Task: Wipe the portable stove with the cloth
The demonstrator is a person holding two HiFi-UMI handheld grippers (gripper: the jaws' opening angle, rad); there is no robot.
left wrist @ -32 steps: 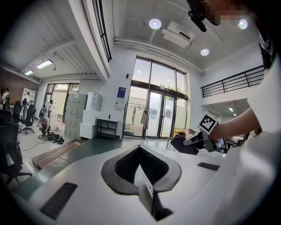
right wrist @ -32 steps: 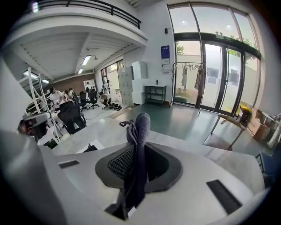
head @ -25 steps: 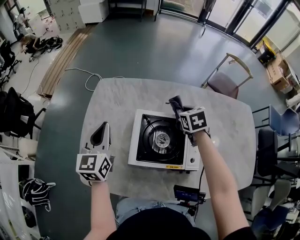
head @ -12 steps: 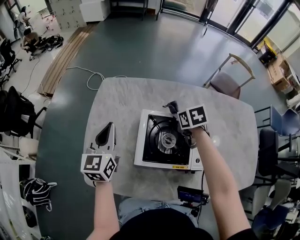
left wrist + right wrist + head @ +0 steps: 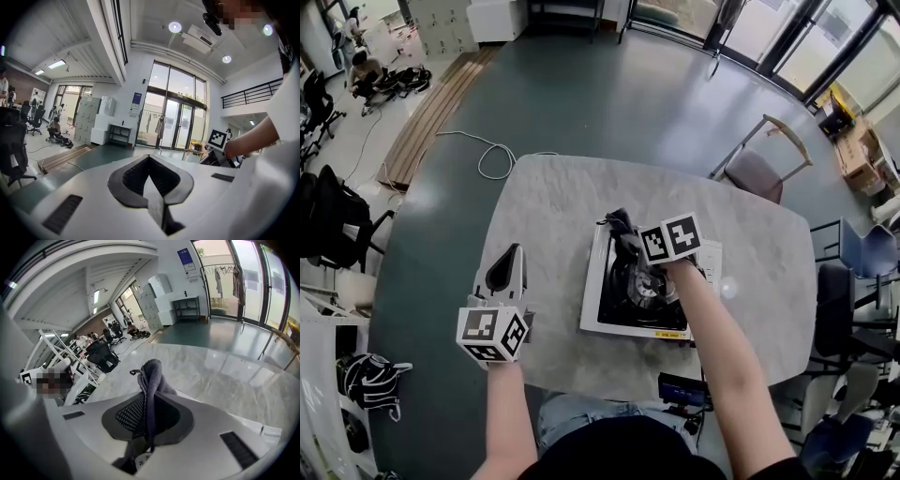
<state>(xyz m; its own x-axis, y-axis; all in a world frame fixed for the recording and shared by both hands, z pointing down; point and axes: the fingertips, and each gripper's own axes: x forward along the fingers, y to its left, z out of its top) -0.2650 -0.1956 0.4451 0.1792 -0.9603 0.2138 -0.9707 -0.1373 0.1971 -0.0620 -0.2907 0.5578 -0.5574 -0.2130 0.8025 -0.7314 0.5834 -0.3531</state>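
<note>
A white portable stove [image 5: 604, 300] with a black burner top sits in the middle of the marble table [image 5: 553, 202] in the head view. My right gripper [image 5: 626, 236] is over the stove's far left part, shut on a dark grey cloth [image 5: 622, 227]. In the right gripper view the cloth [image 5: 151, 380] stands pinched between the jaws and sticks up past them. My left gripper [image 5: 506, 269] rests left of the stove, apart from it, its jaws shut with nothing between them [image 5: 149, 177].
A small black device [image 5: 680, 388] sits at the table's near edge, below the stove. A chair [image 5: 759, 164] stands at the table's far right. A cable [image 5: 487, 155] lies on the floor beyond the far left corner. Office chairs stand at the right.
My right gripper has carried the cloth leftward across the stove, from its far right corner to its far left part. The left gripper has hardly moved.
</note>
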